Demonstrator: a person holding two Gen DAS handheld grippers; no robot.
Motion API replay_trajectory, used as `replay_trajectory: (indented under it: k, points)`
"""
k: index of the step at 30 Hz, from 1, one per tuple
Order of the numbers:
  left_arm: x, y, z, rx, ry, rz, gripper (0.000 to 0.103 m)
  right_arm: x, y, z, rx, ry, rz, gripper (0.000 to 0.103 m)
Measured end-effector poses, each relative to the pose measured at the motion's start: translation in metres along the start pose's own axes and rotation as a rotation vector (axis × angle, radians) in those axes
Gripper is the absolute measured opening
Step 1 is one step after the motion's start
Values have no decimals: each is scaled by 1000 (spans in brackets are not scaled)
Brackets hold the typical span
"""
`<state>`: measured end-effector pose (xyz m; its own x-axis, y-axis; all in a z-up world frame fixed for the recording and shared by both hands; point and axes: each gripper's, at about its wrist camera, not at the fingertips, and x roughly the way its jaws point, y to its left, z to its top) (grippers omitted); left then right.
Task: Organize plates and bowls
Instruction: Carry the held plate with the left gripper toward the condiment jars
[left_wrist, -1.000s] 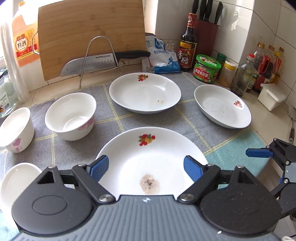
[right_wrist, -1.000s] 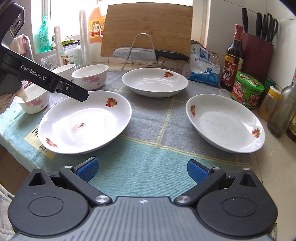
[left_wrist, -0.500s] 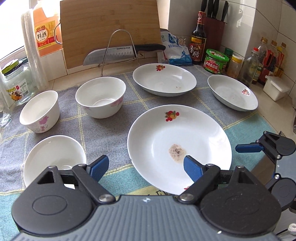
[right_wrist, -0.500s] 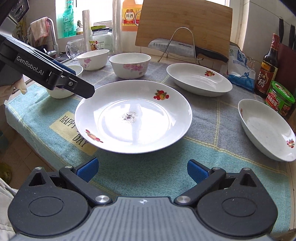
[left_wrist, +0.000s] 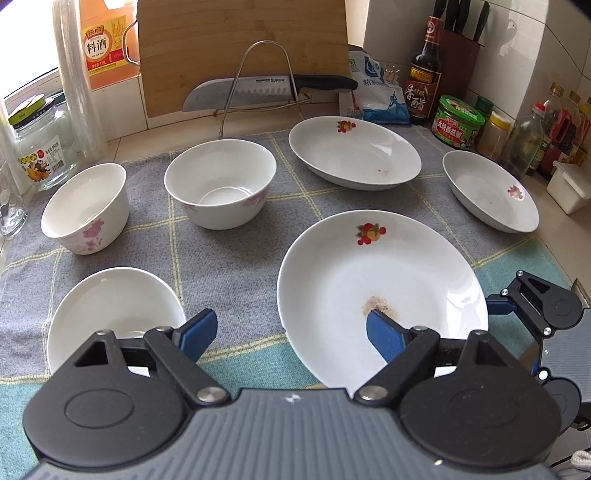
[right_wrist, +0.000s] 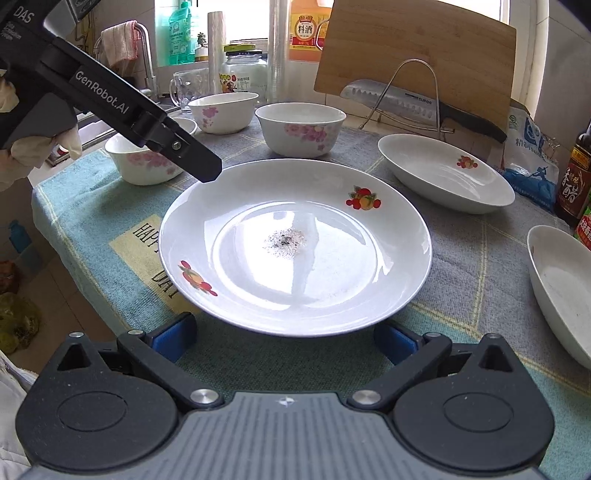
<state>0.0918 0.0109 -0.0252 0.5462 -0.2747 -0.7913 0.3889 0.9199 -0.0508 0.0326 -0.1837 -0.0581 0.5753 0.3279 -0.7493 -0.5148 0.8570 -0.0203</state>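
Two spread grippers (left_wrist: 291, 334) (right_wrist: 282, 338) beside the soiled plate (left_wrist: 402, 273); gloved hand (right_wrist: 22, 147) only in right view.

In the left wrist view, the near-left bowl (left_wrist: 110, 314) has its near rim hidden behind the left hand-held gripper (left_wrist: 286, 334), which also covers the near edge of the large plate (left_wrist: 380, 280). In the right wrist view, the right plate (right_wrist: 561, 291) is cut off by the frame's edge. The small print on the far jar (left_wrist: 40, 155) is too fine to read.
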Motion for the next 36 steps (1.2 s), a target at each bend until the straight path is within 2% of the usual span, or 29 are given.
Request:
replay_trajectory:
  k: [6, 11, 14, 26, 35, 36]
  points:
    - [15, -8, 20, -7, 26, 24, 90, 0, -9, -5, -42, -43, 50, 103]
    - [27, -22, 34, 66, 46, 68, 90, -1, -16, -10, -64, -81, 83, 103]
    - [37, -22, 40, 97, 71, 55, 90, 1, -19, -11, -62, -98, 77, 103]
    - [78, -11, 56, 210, 209, -164, 88, 4, -8, -10, -9, -111, 3, 103]
    - [92, -10, 66, 273, 270, -259, 83, 7, -7, -4, -12, -74, -1, 103]
    - [94, -11, 68, 281, 277, -267, 79, 7, -7, -3, -12, -70, -1, 103]
